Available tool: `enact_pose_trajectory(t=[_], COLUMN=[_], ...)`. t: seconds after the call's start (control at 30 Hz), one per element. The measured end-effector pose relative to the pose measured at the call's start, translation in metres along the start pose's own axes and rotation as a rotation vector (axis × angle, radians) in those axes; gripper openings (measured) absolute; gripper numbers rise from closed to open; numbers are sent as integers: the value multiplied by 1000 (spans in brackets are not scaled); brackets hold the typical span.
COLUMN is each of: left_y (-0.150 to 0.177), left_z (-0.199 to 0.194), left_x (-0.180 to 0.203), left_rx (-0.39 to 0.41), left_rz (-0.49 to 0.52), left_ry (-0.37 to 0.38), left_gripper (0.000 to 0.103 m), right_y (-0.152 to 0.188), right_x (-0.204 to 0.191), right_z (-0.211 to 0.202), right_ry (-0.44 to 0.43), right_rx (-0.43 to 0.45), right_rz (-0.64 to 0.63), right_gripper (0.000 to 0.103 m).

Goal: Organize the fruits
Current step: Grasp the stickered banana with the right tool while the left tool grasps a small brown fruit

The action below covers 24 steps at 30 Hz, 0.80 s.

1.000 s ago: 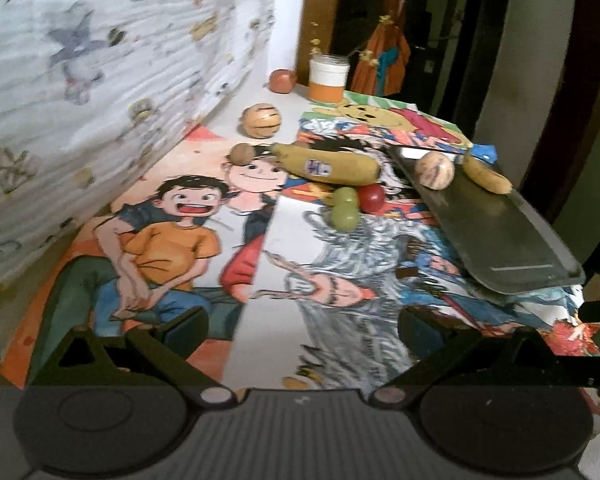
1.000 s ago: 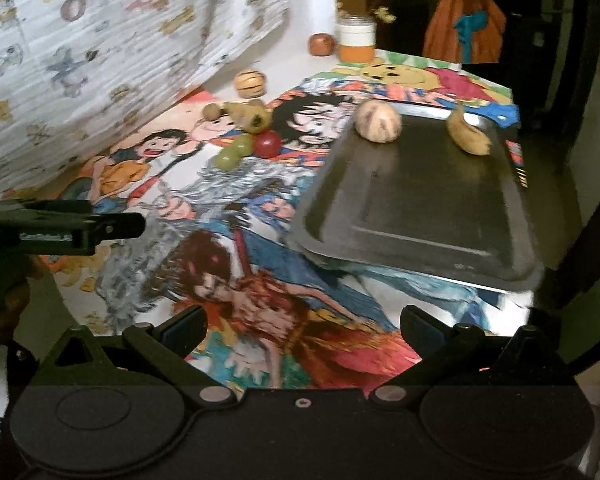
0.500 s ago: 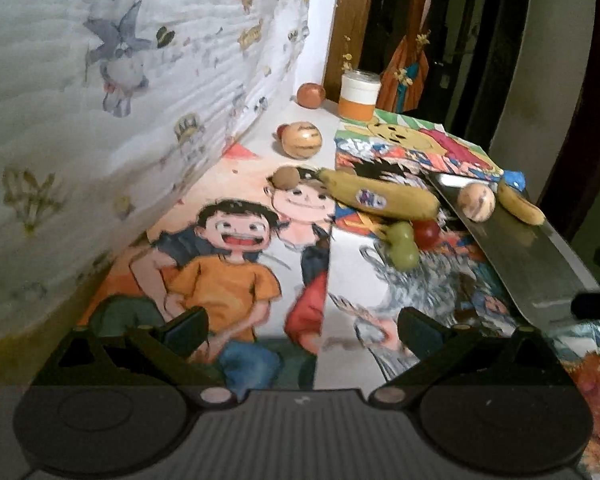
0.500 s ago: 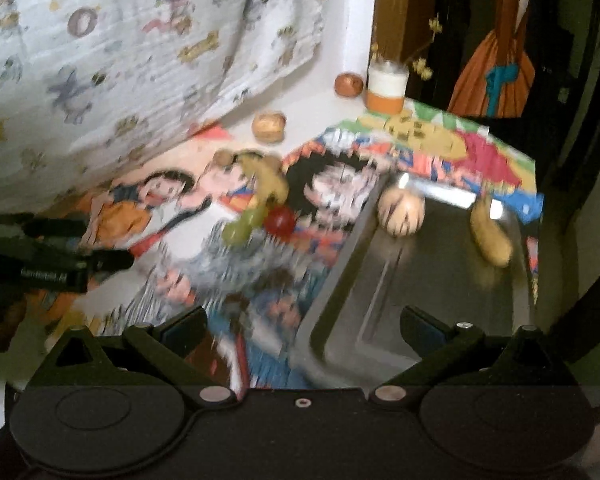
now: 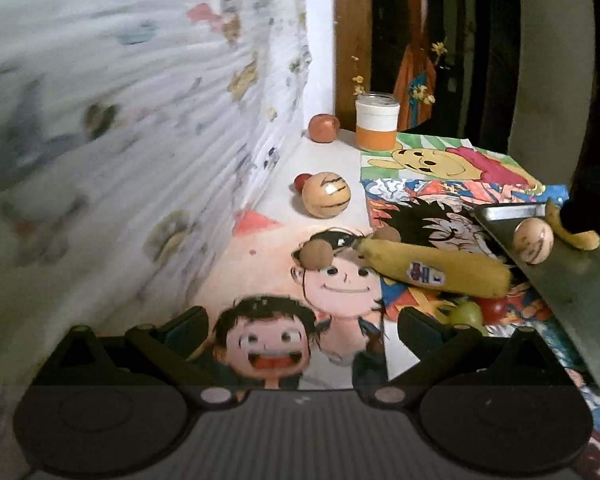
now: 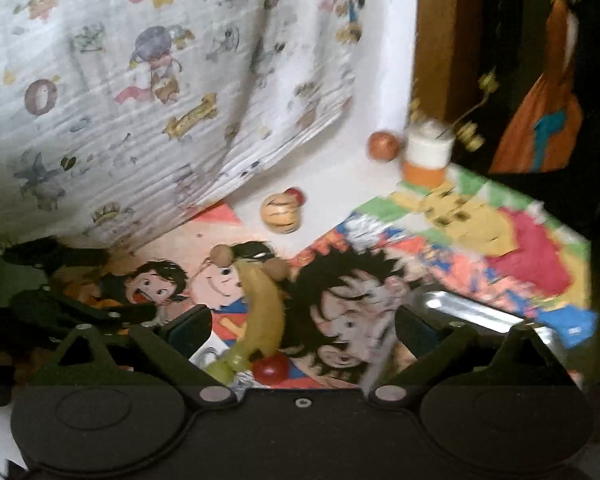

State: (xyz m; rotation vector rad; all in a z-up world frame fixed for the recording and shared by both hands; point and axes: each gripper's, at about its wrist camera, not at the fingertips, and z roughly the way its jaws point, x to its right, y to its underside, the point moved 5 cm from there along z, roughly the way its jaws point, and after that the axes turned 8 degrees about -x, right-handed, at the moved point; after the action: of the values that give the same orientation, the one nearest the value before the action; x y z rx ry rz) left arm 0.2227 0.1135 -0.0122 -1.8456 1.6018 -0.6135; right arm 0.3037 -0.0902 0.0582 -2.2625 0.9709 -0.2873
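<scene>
Fruit lies loose on the mat: our banana (image 6: 262, 304) just ahead of the right gripper (image 6: 303, 330), jaws wide, just narrowing, empty. Left gripper (image 5: 303, 330) gapes empty too. Clipping the grapes (image 6: 224, 366) could roll them away.

- The banana (image 5: 436, 270) is lying on the cartoon-printed cloth (image 5: 340, 292), just left of the metal tray (image 5: 572, 280).
- Two small round fruits (image 5: 318, 255) are sitting at the banana's 10 o'clock end, one on either side of its tip.
- A grape (image 5: 466, 312) and a cherry tomato (image 5: 494, 308) are resting beside each other at the banana's 5 o'clock.
- A striped ball-shaped fruit (image 5: 533, 240) and a smaller banana (image 5: 572, 232) are lying on the tray's far end.
- Another striped round fruit (image 5: 326, 195) is sitting at 11 o'clock from the banana, with a little fruit (image 5: 301, 181) touching its left.
- A jar (image 5: 377, 121) is standing farther back, an apple (image 5: 323, 128) at its 9 o'clock.
</scene>
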Motion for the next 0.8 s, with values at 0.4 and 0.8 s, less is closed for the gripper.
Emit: enact_pose_trajectory(t=[0.4, 0.8], left_y=[-22, -29], left_z=[41, 63], left_x=[6, -1], left_rx=[27, 25], left_rz=[144, 160], left_ry=[-81, -86], left_gripper=[103, 100], right_y=[-7, -9], right_x=[1, -5], right_z=[78, 121], right_ry=[-157, -215], right_rx=[-150, -190], right_rz=[-38, -76], right_gripper=[68, 44])
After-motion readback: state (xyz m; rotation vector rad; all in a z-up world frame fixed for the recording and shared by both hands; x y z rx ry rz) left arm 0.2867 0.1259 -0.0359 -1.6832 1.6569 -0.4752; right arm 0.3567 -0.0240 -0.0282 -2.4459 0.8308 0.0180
